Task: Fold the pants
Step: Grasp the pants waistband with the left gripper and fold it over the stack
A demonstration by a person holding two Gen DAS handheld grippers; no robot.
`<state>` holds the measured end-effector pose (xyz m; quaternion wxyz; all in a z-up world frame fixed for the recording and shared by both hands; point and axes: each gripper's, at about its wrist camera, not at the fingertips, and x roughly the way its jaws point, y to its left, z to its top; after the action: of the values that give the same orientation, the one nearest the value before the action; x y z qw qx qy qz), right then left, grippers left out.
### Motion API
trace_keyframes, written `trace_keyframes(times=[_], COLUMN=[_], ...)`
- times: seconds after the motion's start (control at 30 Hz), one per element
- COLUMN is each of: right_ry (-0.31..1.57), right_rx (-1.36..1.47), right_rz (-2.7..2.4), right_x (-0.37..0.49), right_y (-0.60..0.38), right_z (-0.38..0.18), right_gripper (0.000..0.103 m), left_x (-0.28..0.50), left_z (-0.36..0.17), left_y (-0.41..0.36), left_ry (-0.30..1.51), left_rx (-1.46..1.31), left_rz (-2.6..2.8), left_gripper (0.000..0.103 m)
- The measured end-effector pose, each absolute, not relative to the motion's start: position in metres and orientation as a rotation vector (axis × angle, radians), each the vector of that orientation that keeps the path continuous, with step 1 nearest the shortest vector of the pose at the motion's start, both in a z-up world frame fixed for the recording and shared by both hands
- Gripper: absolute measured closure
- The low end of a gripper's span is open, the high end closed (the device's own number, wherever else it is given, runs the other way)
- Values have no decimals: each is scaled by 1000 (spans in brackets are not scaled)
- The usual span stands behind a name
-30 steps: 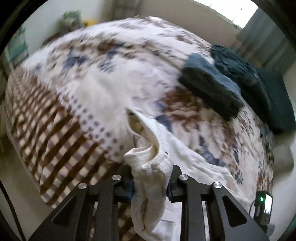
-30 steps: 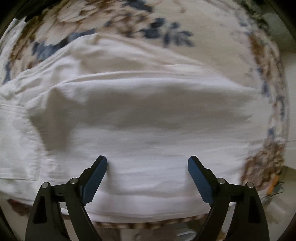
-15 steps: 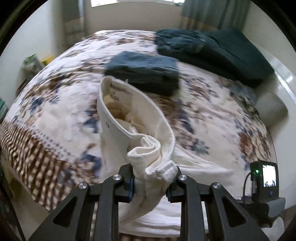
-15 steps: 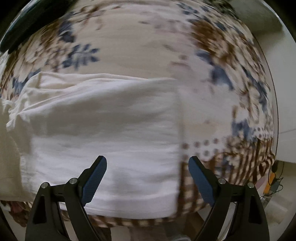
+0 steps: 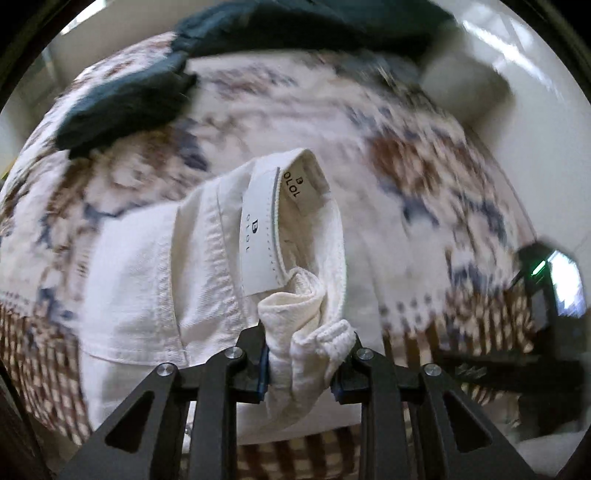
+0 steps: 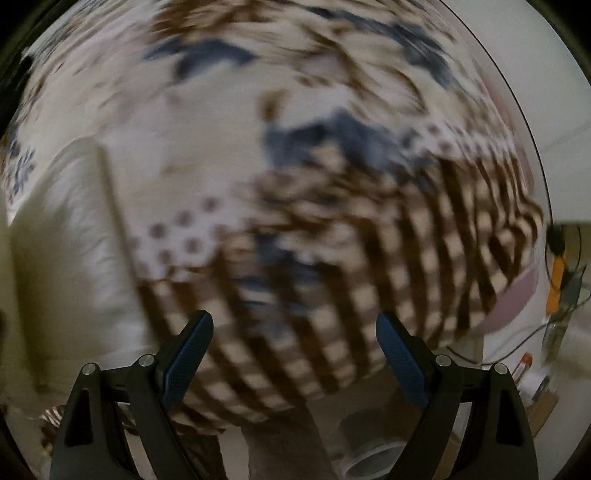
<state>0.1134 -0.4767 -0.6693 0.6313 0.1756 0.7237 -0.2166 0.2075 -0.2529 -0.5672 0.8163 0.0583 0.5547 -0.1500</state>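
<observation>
Left wrist view: the left tongs (image 5: pixel 301 363) are clamped on a bunched fold of the white pants (image 5: pixel 207 266), with thick cloth squeezed between the two blue-lined jaws. From the grip the waistband stands up and curls open, showing a white label (image 5: pixel 264 236) with dark letters on its inside. The rest of the pants spreads to the left over the bed (image 5: pixel 424 206) and hangs down toward its near edge. The bed wears a cover with brown and blue flowers on white, changing to a brown check band along the near edge. Toward the far left part of the bed lies a folded dark garment (image 5: pixel 125 107), and a larger dark heap (image 5: pixel 314 26) lies along the far edge. A pale pillow-like shape (image 5: pixel 465 88) sits at the far right corner, blurred. At the right edge of the view a small black device (image 5: pixel 554 284) with a green light and a lit screen is mounted beside the tongs.

In the right wrist view, the right tongs (image 6: pixel 293 356) stand wide apart with nothing between the blue pads, pointing down over the check band at the bed's near edge. The pants (image 6: pixel 70 258) show as a pale blurred mass at the left, well clear of these jaws. Past the bed's right edge lie pale floor, some cables and an orange object (image 6: pixel 556 284), too blurred to identify.
</observation>
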Motion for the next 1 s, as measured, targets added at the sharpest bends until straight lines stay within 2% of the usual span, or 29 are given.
trace_keyframes(times=[0.13, 0.2, 0.23, 0.27, 0.3, 0.33, 0.37, 0.53, 0.67, 0.77, 0.83, 0.87, 0.9, 0.93, 1.0], right_ry=[1642, 1604, 1582, 1556, 1533, 1516, 1499, 1446, 1491, 1519, 1513, 1521, 1502, 1483, 1432], right_rx=[477, 529, 548, 573, 606, 646, 694, 854, 871, 874, 791, 714, 641, 603, 596], right_rz=[-476, -427, -402, -366, -328, -288, -241, 22, 113, 164, 155, 142, 123, 115, 87], right_x=[97, 96, 95, 98, 101, 105, 111, 152, 180, 192, 194, 197, 194, 190, 176], right_y=[-514, -527, -535, -542, -545, -549, -551, -525, -496, -470, -438, -421, -408, -405, -408], right_z=[-674, -669, -666, -657, -653, -648, -645, -633, -662, -681, -676, -672, -665, -657, -633], right_gripper=[11, 11, 11, 11, 11, 11, 11, 11, 11, 13, 66, 77, 85, 88, 89], left_x=[203, 208, 208, 209, 206, 205, 204, 209, 227, 235, 236, 235, 236, 237, 241], left_z=[-600, -597, -593, -585, -578, -567, -559, -531, -536, -547, -552, -553, -553, -554, -554], left_y=[-275, -272, -269, -265, -261, -253, -245, -163, -80, -45, -33, -31, -32, -34, -36], left_ry=[1262, 1307, 1321, 1329, 1329, 1325, 1318, 1276, 1265, 1286, 1288, 1287, 1284, 1286, 1289], left_rx=[200, 159, 120, 84, 69, 48, 30, -127, -243, -213, -190, -179, -161, -143, -143], left_rz=[-317, -324, -343, -362, -370, -374, -379, -220, 31, 145, 174, 177, 175, 170, 154], left_gripper=[80, 69, 58, 38, 26, 9, 6, 5, 5, 6, 6, 6, 6, 5, 6])
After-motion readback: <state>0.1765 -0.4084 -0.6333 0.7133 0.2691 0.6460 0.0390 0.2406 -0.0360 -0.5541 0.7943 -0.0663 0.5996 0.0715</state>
